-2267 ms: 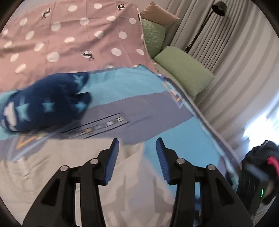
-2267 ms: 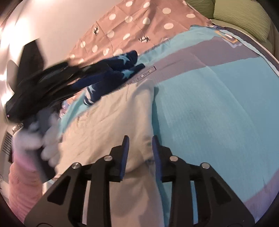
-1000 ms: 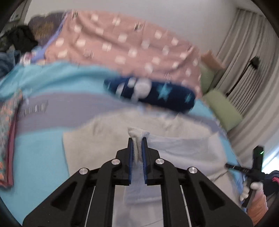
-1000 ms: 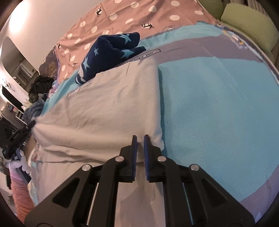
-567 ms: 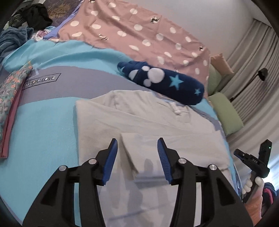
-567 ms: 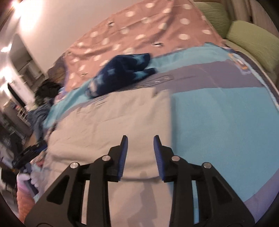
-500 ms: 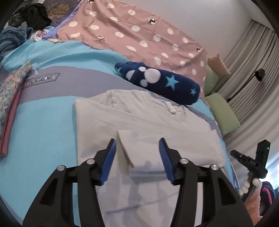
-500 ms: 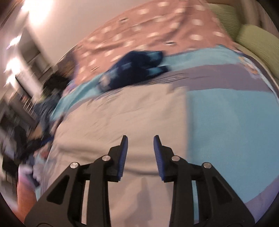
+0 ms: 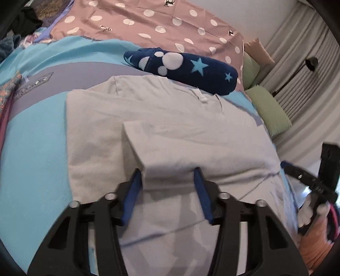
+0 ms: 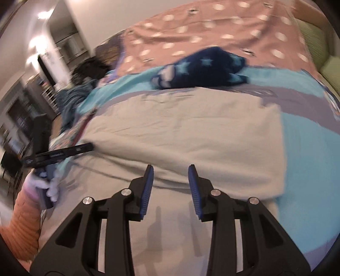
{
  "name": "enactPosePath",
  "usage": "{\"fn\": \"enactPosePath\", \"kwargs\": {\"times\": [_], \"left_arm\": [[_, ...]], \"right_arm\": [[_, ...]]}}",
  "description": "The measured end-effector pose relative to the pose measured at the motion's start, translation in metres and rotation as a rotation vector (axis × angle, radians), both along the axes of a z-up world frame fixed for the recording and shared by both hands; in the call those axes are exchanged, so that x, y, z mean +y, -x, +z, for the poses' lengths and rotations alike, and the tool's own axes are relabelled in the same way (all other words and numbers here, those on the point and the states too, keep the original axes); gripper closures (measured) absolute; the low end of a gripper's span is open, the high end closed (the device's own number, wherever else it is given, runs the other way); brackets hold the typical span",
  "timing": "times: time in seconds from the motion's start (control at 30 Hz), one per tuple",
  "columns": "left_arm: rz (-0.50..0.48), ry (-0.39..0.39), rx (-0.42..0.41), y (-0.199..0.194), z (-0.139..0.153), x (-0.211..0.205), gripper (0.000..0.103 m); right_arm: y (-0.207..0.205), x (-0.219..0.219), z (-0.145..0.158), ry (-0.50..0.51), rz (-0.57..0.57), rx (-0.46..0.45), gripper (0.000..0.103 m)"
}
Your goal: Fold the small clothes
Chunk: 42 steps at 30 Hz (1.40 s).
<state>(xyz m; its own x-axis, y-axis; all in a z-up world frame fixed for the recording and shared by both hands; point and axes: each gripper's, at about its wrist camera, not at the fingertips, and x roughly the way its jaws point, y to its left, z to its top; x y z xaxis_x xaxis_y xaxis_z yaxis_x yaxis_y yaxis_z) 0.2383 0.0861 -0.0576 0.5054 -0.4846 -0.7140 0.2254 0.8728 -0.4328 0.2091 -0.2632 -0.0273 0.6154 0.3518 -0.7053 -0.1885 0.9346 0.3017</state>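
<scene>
Bed covered by a turquoise and grey bedspread [image 9: 31, 148], with a pink polka-dot sheet [image 9: 148, 23] across the top of the frame. Green pillows [image 9: 269, 110] and a tan cushion [image 9: 258, 52] at upper right. Behind them, pale pleated curtains [image 9: 297, 42] and a black floor lamp [image 9: 311, 62]. White wall [image 10: 116, 19] upper left in right view; bright ceiling lights [image 10: 44, 13], blurred shelving [image 10: 19, 110] at left.

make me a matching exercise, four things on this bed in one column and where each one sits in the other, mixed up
Things:
1. pale grey t-shirt
2. navy star-patterned fleece bundle
3. pink polka-dot sheet
4. green pillow

Places:
A. at the bed's right edge, by the curtains
B. spread flat right in front of both grippers
C. just beyond the shirt's collar
D. covering the bed's far part

Pairs: 1-B, 2-C, 3-D, 4-A
</scene>
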Motion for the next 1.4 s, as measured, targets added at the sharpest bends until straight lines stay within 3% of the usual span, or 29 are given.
{"fn": "enactPosePath", "kwargs": {"times": [0.03, 0.1, 0.13, 0.2, 0.27, 0.33, 0.4, 0.5, 0.6, 0.7, 0.8, 0.9, 1.0, 1.07, 1.2, 1.27, 1.33, 1.4], "left_arm": [[-0.001, 0.049, 0.032, -0.003, 0.001, 0.001, 0.086], [0.021, 0.182, 0.079, 0.003, 0.011, 0.009, 0.087], [0.024, 0.211, 0.071, 0.01, 0.021, 0.013, 0.088], [0.018, 0.199, 0.031, 0.024, 0.041, 0.018, 0.088], [0.008, 0.14, 0.029, 0.033, 0.048, 0.021, 0.086], [0.038, 0.052, 0.052, 0.036, 0.043, 0.025, 0.086], [0.066, 0.016, 0.1, 0.036, 0.031, 0.031, 0.082], [0.125, 0.045, 0.15, 0.035, 0.014, 0.043, 0.073], [0.137, 0.083, 0.133, 0.024, 0.016, 0.048, 0.07], [0.1, 0.094, 0.126, 0.003, 0.018, 0.041, 0.054], [0.076, 0.069, 0.183, -0.023, 0.006, 0.033, 0.053], [0.062, 0.186, 0.24, -0.043, -0.008, 0.033, 0.054], [0.074, 0.264, 0.214, -0.047, -0.006, 0.036, 0.064], [0.084, 0.301, 0.175, -0.046, -0.001, 0.036, 0.097], [0.135, 0.318, -0.031, -0.032, 0.029, 0.041, 0.1], [0.15, 0.279, -0.101, -0.023, 0.039, 0.043, 0.1], [0.175, 0.22, -0.102, -0.022, 0.032, 0.047, 0.1], [0.205, 0.223, -0.066, -0.02, 0.015, 0.054, 0.096]], "right_arm": [[0.001, -0.01, -0.002, -0.006, -0.033, 0.007, 0.067], [0.004, -0.032, -0.004, -0.02, -0.094, 0.014, 0.066], [0.007, -0.043, -0.004, -0.024, -0.118, 0.01, 0.064], [0.012, -0.056, -0.004, -0.025, -0.14, 0.002, 0.063], [0.016, -0.062, -0.003, -0.029, -0.145, -0.007, 0.062], [0.019, -0.061, -0.003, -0.03, -0.134, -0.014, 0.061], [0.02, -0.054, -0.003, -0.018, -0.112, -0.017, 0.061], [0.017, -0.036, -0.003, 0.02, -0.051, -0.014, 0.06], [0.014, -0.016, 0.0, 0.047, 0.002, -0.024, 0.056], [0.012, -0.002, 0.0, 0.032, 0.047, -0.031, 0.054], [0.008, 0.012, -0.001, 0.033, 0.079, -0.025, 0.054], [0.005, 0.037, -0.002, 0.071, 0.153, -0.022, 0.054], [0.009, 0.075, -0.001, 0.131, 0.27, -0.04, 0.054], [0.011, 0.104, 0.0, 0.149, 0.346, -0.049, 0.054], [0.008, 0.145, 0.005, 0.158, 0.436, -0.067, 0.054], [0.005, 0.163, 0.007, 0.171, 0.462, -0.075, 0.053], [0.002, 0.176, 0.006, 0.179, 0.474, -0.072, 0.053], [-0.001, 0.19, 0.003, 0.189, 0.492, -0.066, 0.053]]}}
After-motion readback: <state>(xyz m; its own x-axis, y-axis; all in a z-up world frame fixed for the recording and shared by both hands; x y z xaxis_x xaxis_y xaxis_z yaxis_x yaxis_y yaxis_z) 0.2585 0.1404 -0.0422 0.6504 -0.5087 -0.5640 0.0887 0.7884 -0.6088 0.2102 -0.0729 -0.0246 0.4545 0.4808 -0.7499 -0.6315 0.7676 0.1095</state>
